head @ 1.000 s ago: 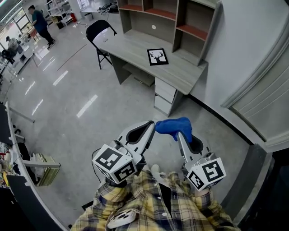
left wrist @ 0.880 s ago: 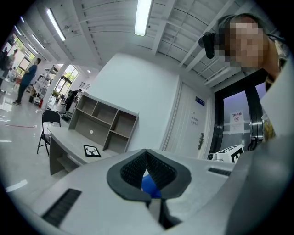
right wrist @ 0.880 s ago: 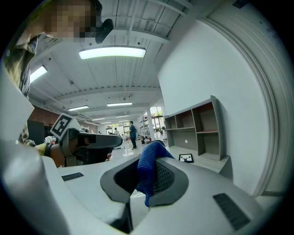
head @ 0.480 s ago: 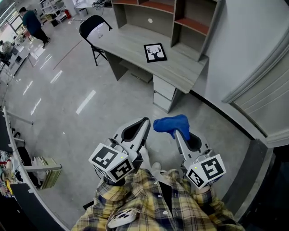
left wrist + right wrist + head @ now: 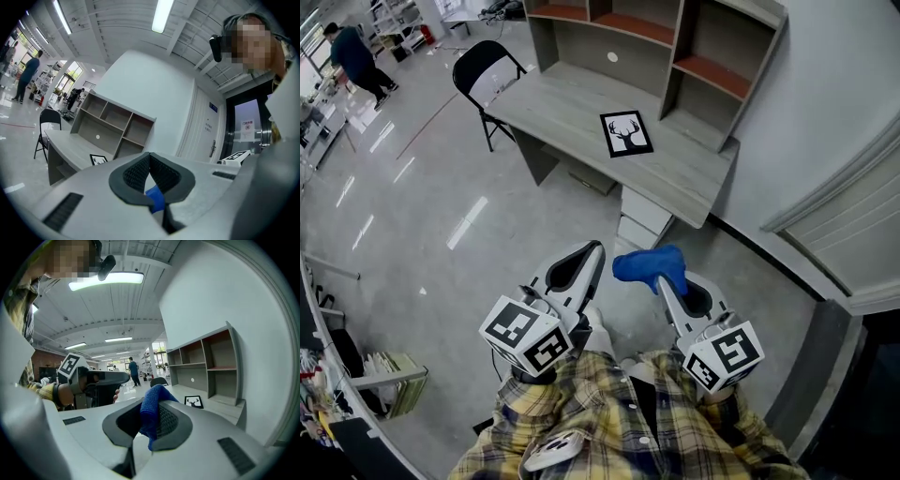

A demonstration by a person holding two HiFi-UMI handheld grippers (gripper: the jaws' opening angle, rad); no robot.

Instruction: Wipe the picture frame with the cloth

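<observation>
Nearest, the right gripper (image 5: 664,283) is clamped on the blue cloth (image 5: 645,262), and the left gripper (image 5: 592,253) beside it has its jaws together on nothing. Wiping looks not yet begun, since the picture frame (image 5: 626,133) lies flat on the grey desk (image 5: 553,98), well apart from the cloth. Farther off are shelves (image 5: 675,37) on the desk, a black chair (image 5: 483,67) at far left, and a glossy floor (image 5: 422,216).

grey desk (image 5: 553,98), black picture frame (image 5: 626,133) lying flat on it, apparently a deer print
</observation>
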